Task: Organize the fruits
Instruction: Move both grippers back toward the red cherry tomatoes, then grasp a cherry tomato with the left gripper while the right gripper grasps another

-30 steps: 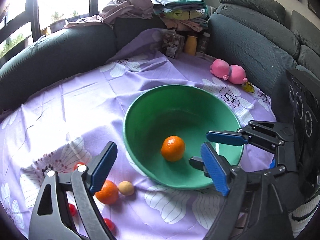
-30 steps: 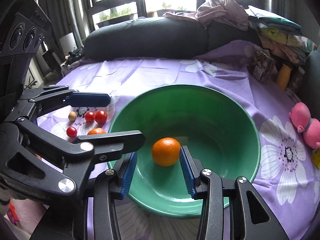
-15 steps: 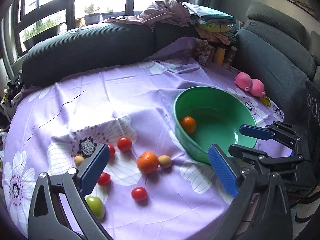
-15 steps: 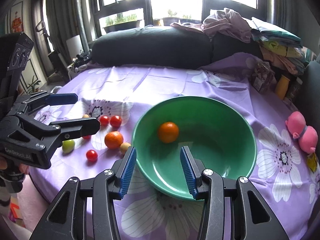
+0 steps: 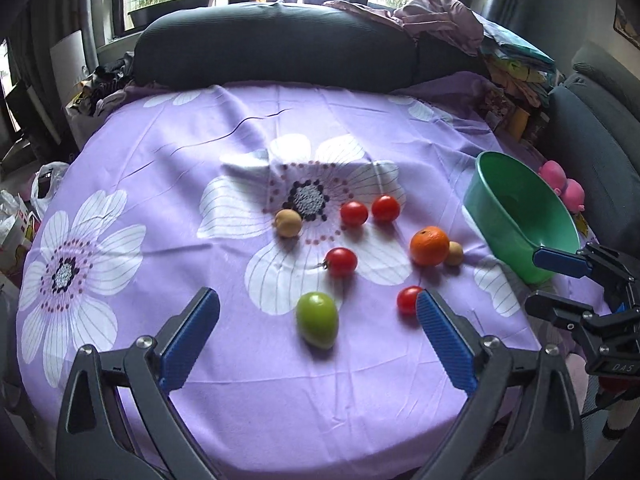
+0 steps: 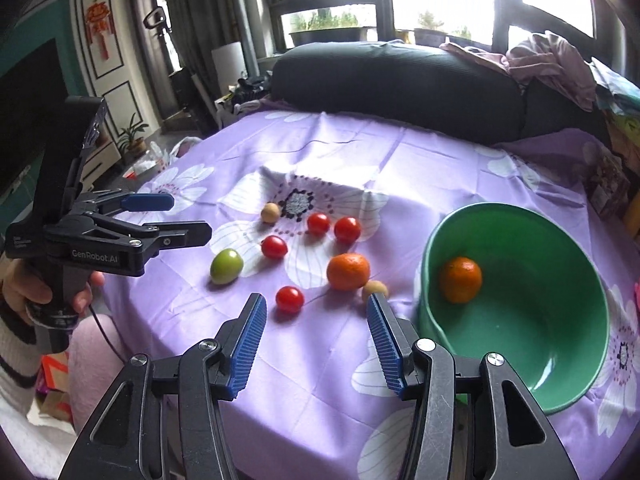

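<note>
A green bowl stands at the right of the purple flowered cloth and holds one orange; the bowl also shows in the left wrist view. On the cloth lie a second orange, a green fruit, several red tomatoes such as one, and two small tan fruits. My left gripper is open and empty, above the cloth's near edge just before the green fruit. My right gripper is open and empty, near a red tomato.
A dark sofa curves behind the table, with piled clothes at its right. A pink toy lies beyond the bowl. Boxes and a yellow bottle stand at the cloth's far right. Bags sit at the left.
Both grippers have pulled back and swung left from the bowl toward the loose fruit. The orange stays in the bowl. Both remain open and empty.
</note>
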`<state>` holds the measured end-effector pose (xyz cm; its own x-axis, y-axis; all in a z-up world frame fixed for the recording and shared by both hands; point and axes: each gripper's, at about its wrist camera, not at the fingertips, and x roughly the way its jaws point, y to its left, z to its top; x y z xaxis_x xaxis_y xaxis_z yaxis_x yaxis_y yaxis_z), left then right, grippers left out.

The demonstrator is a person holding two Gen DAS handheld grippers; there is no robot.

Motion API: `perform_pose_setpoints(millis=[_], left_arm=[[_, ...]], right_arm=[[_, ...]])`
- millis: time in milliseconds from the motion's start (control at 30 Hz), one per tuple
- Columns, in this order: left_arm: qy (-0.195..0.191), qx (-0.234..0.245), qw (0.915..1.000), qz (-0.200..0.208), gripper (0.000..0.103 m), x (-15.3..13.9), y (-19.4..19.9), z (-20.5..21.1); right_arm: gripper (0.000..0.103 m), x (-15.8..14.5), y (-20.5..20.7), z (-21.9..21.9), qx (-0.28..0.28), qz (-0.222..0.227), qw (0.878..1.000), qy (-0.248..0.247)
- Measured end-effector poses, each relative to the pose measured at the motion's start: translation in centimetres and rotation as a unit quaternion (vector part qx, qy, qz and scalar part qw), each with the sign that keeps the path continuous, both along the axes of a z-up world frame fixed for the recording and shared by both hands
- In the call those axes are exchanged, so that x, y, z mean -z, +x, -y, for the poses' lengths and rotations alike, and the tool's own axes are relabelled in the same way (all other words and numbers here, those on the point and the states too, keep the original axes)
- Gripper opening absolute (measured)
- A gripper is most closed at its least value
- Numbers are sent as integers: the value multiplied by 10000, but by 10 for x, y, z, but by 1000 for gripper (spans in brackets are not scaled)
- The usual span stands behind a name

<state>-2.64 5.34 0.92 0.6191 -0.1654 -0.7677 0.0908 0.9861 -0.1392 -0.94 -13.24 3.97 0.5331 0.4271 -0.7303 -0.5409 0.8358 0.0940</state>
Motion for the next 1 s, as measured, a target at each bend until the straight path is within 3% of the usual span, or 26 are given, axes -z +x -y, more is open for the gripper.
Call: perform_pose_setpoints(millis=[300, 567, 700, 767, 900, 1000], left_arm=[[-159, 272, 9995, 3, 97, 16, -12, -8], [-87, 630, 9978, -183, 92, 27, 28, 11], [-45, 843, 9955, -422, 79, 38, 49, 22], [67, 918, 9944, -520, 78, 43, 59, 27], [96, 985, 9926, -701, 60, 53, 75, 32], [111, 981, 9921, -774, 53, 59, 83, 33]], right_arm=[[53, 30, 3, -30, -335, -386, 9984, -251], [53, 53, 22, -47, -311, -652, 9968, -336], [53, 66, 36, -56, -285, -767, 9956, -466], [53, 68, 38, -57, -296, -784, 9953, -481], [53, 74, 45, -61, -348, -895, 9942, -488], [46, 77, 48, -63, -394, -924, 9936, -523]])
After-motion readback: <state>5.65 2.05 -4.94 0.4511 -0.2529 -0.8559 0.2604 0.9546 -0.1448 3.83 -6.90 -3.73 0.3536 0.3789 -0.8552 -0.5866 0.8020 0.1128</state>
